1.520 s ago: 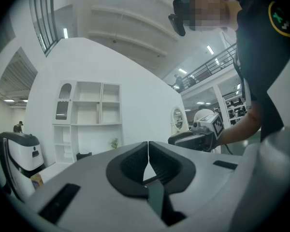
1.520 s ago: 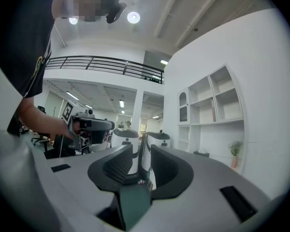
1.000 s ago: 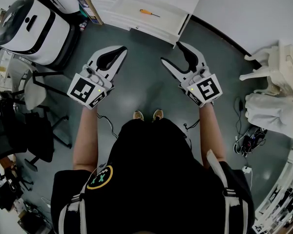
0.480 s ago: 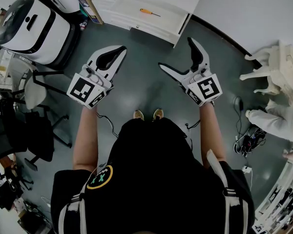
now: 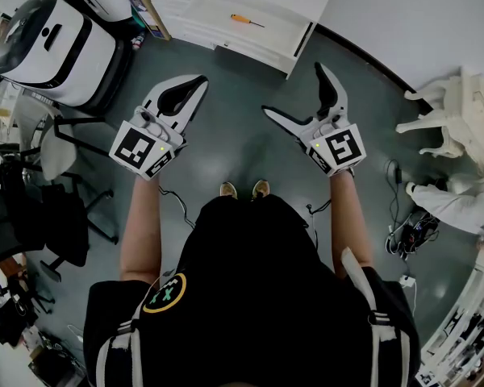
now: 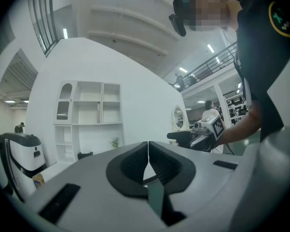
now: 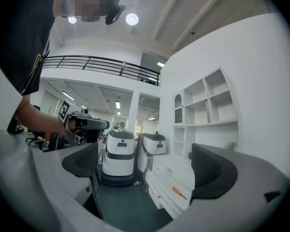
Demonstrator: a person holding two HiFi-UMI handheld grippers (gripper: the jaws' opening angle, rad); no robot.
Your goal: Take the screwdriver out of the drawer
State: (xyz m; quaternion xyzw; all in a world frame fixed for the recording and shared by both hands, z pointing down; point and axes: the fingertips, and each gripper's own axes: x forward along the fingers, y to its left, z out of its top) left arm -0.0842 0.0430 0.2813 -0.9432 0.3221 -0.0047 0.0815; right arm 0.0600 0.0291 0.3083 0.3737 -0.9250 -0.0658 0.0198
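Seen from the head camera, a person in a black shirt stands on a dark grey floor (image 5: 242,139) and holds a tool in each hand out in front. The left tool (image 5: 199,81) has its jaws pressed together with nothing between them. The right tool (image 5: 294,89) has just been opening, and its two jaws now stand spread wide around empty air. Well ahead of both, the open white drawer (image 5: 214,10) carries the orange-handled screwdriver (image 5: 247,21), which lies flat on the drawer's bare bottom, apart from either tool. Two white rounded machines (image 5: 48,43) stand beside the drawer at the view's upper left. In the left gripper view, the left tool (image 6: 148,144) shows its dark pads meeting along a thin seam with nothing pinched between them. A white shelf unit (image 6: 92,110) rises against the wall beyond, and the right tool (image 6: 183,136) reaches in from the right, held level. In the right gripper view, the right tool (image 7: 147,170) has its pads far apart at either side of the frame, and nothing is held. Between the pads and well beyond them, the screwdriver (image 7: 179,192) rests in the pulled-out drawer (image 7: 162,183), low against the white cabinet. The white machines (image 7: 120,153) stand just to the drawer's left, and the left tool (image 7: 87,124) shows at the left of the frame.
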